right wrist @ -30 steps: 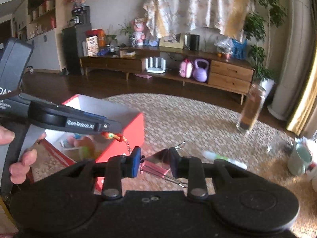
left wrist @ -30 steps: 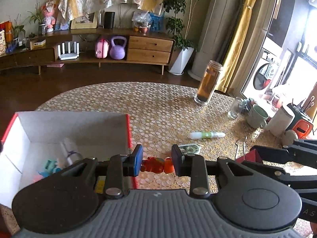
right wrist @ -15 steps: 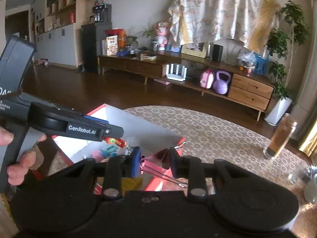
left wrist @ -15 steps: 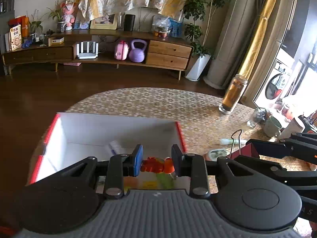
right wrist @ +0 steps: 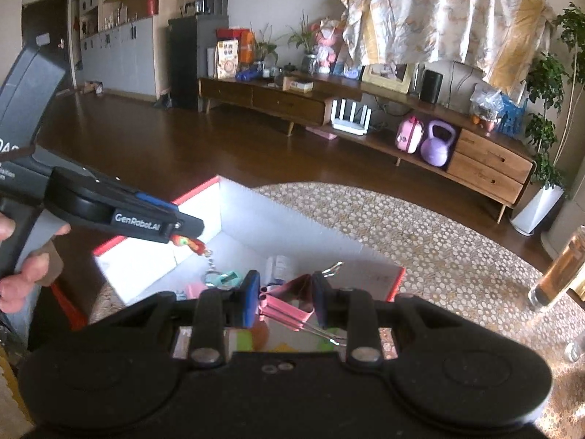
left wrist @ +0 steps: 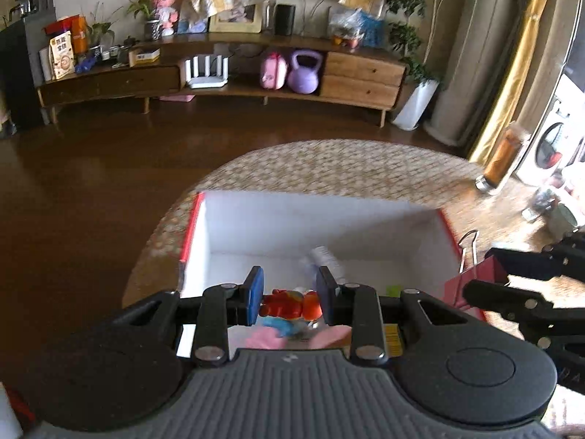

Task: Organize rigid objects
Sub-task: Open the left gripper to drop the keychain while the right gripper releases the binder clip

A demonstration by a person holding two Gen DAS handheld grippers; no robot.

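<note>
Over the box (left wrist: 204, 226), tongs (both full)

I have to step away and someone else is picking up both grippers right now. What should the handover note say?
Left gripper: shut on a red-orange toy keychain, held above the open box.
Right gripper: shut on a pink binder clip, over the box's near right corner.
Box: red outside, white inside, on the patterned table; several small items already lie in it.
Done: both items picked up and carried over the box.
Left: open each gripper to drop its item in. An amber bottle stands on the table's far right; whether it goes in too is unclear.
</note>
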